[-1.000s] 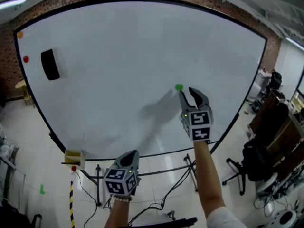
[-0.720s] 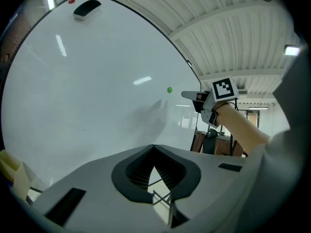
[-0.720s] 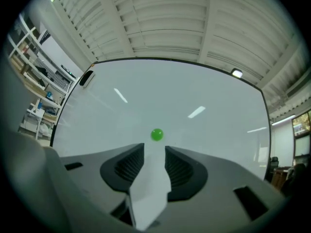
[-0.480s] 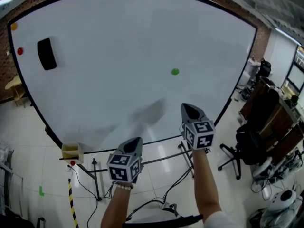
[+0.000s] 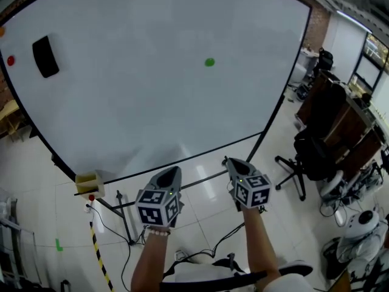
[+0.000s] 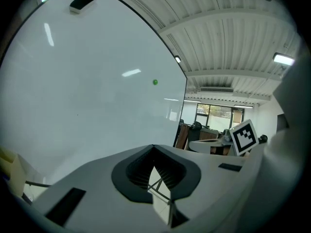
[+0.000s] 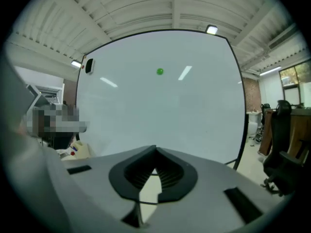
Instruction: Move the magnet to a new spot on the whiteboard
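A small green magnet (image 5: pixel 209 62) sticks alone on the big whiteboard (image 5: pixel 140 90), right of its middle; the magnet (image 6: pixel 155 82) is a distant dot in the left gripper view, and the magnet (image 7: pixel 160 71) is equally far in the right gripper view. My right gripper (image 5: pixel 229 162) is low, near the board's bottom edge, shut with nothing between its jaws. The left gripper (image 5: pixel 169 174) hangs beside it, also shut and empty. Both are well away from the magnet.
A black eraser (image 5: pixel 45 56) and a red magnet (image 5: pixel 10 60) sit at the board's upper left. A small yellow box (image 5: pixel 89 184) hangs at the lower left corner by the stand's legs. Black office chairs (image 5: pixel 316 145) and desks crowd the right side.
The right gripper let go of the green magnet, pulled back down from the board and closed. The magnet stays on the board. The view has shifted, so the board sits higher.
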Action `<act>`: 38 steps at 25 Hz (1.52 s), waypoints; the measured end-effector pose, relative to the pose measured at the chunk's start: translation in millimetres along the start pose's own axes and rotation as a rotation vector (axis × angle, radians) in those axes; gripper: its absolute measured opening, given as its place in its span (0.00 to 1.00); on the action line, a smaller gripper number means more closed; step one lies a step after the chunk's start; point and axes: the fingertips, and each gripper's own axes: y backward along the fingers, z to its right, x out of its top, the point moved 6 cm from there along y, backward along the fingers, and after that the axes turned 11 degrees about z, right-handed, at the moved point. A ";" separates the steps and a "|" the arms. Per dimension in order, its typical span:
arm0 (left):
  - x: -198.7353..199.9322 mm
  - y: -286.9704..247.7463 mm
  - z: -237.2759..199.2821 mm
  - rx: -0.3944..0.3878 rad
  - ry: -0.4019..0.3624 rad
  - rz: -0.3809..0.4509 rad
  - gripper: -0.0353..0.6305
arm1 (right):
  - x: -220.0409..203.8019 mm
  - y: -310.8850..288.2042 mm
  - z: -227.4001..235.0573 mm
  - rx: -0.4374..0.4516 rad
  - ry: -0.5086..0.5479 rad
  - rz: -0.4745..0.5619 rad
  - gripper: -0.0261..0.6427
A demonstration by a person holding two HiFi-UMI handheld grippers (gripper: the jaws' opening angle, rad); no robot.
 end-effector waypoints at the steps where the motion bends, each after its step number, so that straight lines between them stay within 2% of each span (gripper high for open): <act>1: -4.9 4.2 4.9 0.004 0.004 -0.006 0.05 | -11.0 12.1 -1.9 0.000 -0.018 -0.013 0.04; 8: -38.4 35.1 65.3 0.042 0.010 -0.032 0.05 | -57.8 104.0 8.9 0.012 -0.124 -0.057 0.04; 17: -92.4 97.3 188.4 0.084 0.000 -0.070 0.05 | -70.6 235.5 33.0 0.072 -0.166 -0.029 0.04; 22: -117.0 132.0 232.8 0.116 -0.006 -0.110 0.05 | -78.2 286.2 27.7 0.132 -0.208 -0.018 0.04; 28: -119.0 159.9 251.9 0.114 -0.014 -0.123 0.05 | -75.0 308.9 8.2 0.161 -0.213 -0.005 0.04; 38: -97.2 183.8 229.2 0.051 -0.008 -0.085 0.05 | -50.9 307.6 -44.1 0.144 -0.120 0.014 0.04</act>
